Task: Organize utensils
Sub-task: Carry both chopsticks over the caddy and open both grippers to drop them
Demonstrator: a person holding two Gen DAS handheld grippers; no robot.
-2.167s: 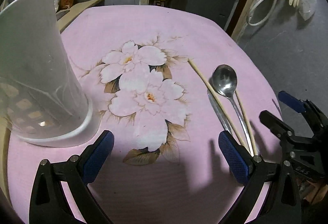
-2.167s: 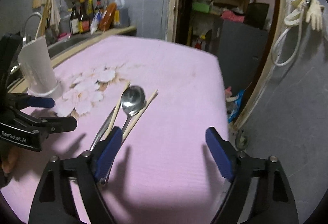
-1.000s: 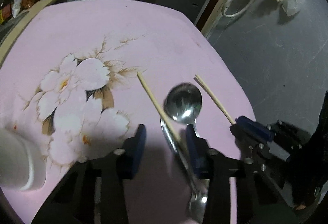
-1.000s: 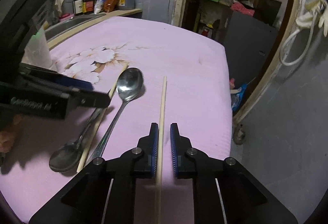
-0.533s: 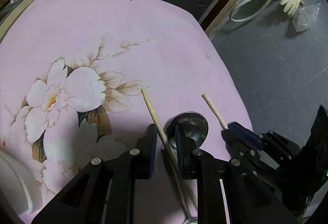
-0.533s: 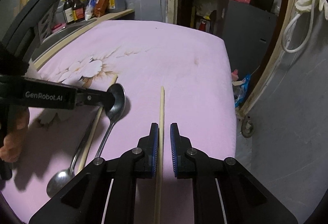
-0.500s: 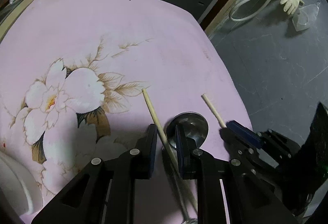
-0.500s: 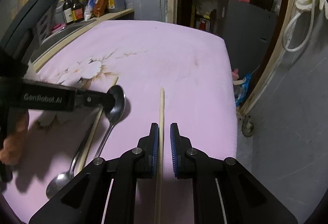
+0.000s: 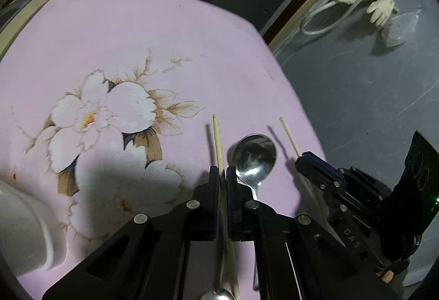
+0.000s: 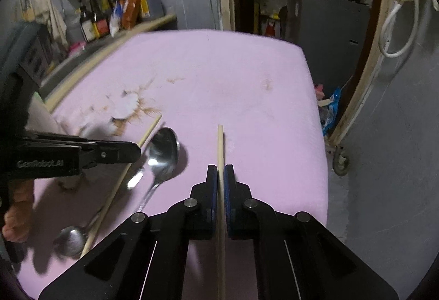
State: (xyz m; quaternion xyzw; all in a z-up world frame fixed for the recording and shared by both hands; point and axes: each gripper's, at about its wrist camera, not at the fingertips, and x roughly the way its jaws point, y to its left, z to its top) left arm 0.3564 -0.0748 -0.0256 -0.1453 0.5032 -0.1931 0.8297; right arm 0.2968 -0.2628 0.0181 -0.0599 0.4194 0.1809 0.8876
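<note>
My left gripper (image 9: 222, 176) is shut on a wooden chopstick (image 9: 217, 140) whose tip points away over the pink cloth. My right gripper (image 10: 220, 173) is shut on the second chopstick (image 10: 220, 146) and holds it just above the cloth; it also shows in the left wrist view (image 9: 288, 135). A large steel spoon (image 9: 253, 156) lies bowl-up between the two chopsticks, also seen in the right wrist view (image 10: 162, 153). A second spoon (image 10: 70, 239) lies nearer, bowl toward me. The white utensil holder (image 9: 22, 228) stands at the left.
The pink floral tablecloth (image 9: 137, 53) covers the table; its right edge (image 10: 315, 108) drops to a grey floor. Sauce bottles (image 10: 109, 11) stand on a counter at the back left. A dark cabinet (image 10: 329, 22) stands behind the table.
Both grippers were open 2.2 s ago and have since closed, each on a chopstick. The left gripper moved right from the holder and now has its chopstick raised and straightened.
</note>
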